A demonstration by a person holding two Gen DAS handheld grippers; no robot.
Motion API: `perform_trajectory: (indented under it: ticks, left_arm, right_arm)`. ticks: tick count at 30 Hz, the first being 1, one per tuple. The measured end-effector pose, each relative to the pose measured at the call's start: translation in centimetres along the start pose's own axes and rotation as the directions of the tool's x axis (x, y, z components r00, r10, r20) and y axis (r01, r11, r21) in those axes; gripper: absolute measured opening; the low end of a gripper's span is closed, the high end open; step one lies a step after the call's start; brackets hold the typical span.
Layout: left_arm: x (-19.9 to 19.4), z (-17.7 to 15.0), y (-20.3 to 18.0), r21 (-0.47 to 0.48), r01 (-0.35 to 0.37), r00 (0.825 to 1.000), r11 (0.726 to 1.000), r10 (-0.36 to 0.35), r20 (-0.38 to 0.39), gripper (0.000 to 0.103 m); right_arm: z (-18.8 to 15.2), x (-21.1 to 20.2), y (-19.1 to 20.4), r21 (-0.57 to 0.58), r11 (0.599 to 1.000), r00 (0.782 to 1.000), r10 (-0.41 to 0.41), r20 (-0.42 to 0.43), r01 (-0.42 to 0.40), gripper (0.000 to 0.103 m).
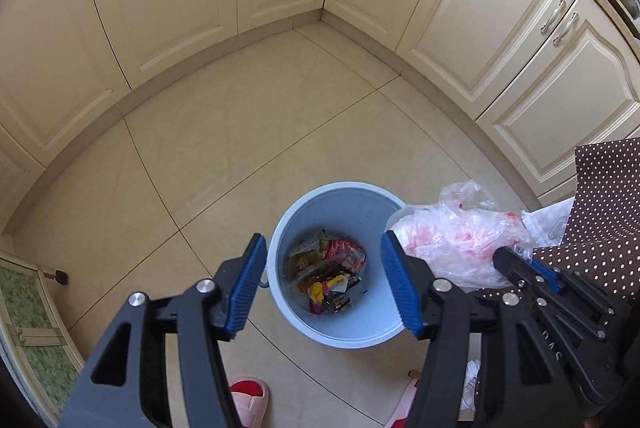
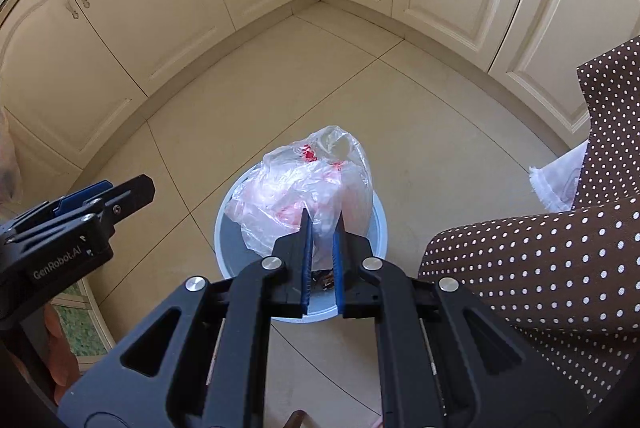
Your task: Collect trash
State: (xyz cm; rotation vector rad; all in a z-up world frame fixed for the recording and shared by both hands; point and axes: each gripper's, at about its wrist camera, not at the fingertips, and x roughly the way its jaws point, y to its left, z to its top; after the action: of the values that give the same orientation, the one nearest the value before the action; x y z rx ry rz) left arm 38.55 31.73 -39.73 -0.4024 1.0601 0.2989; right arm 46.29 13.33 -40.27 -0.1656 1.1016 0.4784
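Left wrist view: left gripper (image 1: 324,282) spread wide, empty, hung directly above bin (image 1: 280,228); wrappers (image 1: 326,274) lay at bin bottom; plastic bag (image 1: 452,236) sat just right of bin rim.

Right wrist view: right gripper (image 2: 322,256) pinched bag (image 2: 304,187) over bin (image 2: 224,228); bag stood upright, long axis vertical, loose end pointing away from the gripper. Right gripper nearer.

**A:** quick check, what are the left tongs (image 1: 322,282) doing? From the left wrist view the two blue-padded fingers (image 1: 248,284) look spread wide, nothing between them, pointing downward.

**B:** yep, wide apart. The right tongs (image 2: 321,260) are the opposite: pads nearly together, pinching a thin fold of clear plastic bag (image 2: 304,183), also angled down. Left one sits off to their left side.
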Motion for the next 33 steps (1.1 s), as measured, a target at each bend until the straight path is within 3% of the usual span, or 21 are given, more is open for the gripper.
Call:
perform_trajectory:
  ticks: [10, 18, 20, 21, 27, 30, 33]
  left_arm:
    - [-0.9, -0.1, -0.2, -0.001, -0.008, 1.000, 1.000, 0.008, 0.030, 0.061]
    - [-3.4, -0.5, -1.3, 0.055, -0.040, 0.995, 0.998, 0.035, 0.094, 0.062]
    - [-5.1, -1.0, -1.7, 0.077, -0.061, 0.990, 0.995, 0.051, 0.133, 0.064]
    - [-6.2, -1.3, -1.9, 0.079, -0.070, 0.986, 0.994, 0.057, 0.156, 0.069]
    - [-13.8, -2.7, -3.8, 0.116, -0.090, 0.958, 0.989, 0.054, 0.282, 0.072]
    - [-18.7, -4.2, -5.2, 0.142, -0.098, 0.933, 0.985, 0.041, 0.359, 0.081]
    - [-23.9, -5.9, -6.5, 0.161, -0.080, 0.902, 0.984, 0.003, 0.431, 0.084]
  right_arm:
    - [0.3, -0.5, 0.1, 0.034, 0.999, 0.999, 0.028, 0.032, -0.029, 0.015]
    - [0.3, -2.8, 0.1, 0.045, 0.998, 0.998, 0.031, 0.062, -0.034, 0.034]
    - [0.3, -4.6, 0.4, 0.027, 0.999, 0.996, 0.015, 0.091, -0.017, 0.041]
    - [0.3, -5.6, 0.5, 0.019, 1.000, 0.994, 0.009, 0.108, -0.011, 0.041]
    - [-0.7, -14.9, 1.6, -0.026, 0.999, 0.967, -0.029, 0.253, 0.037, 0.045]
    - [-2.5, -21.4, 2.4, -0.039, 0.997, 0.934, -0.055, 0.352, 0.073, 0.051]
    - [-4.7, -27.4, 2.3, -0.028, 0.996, 0.897, -0.069, 0.437, 0.090, 0.057]
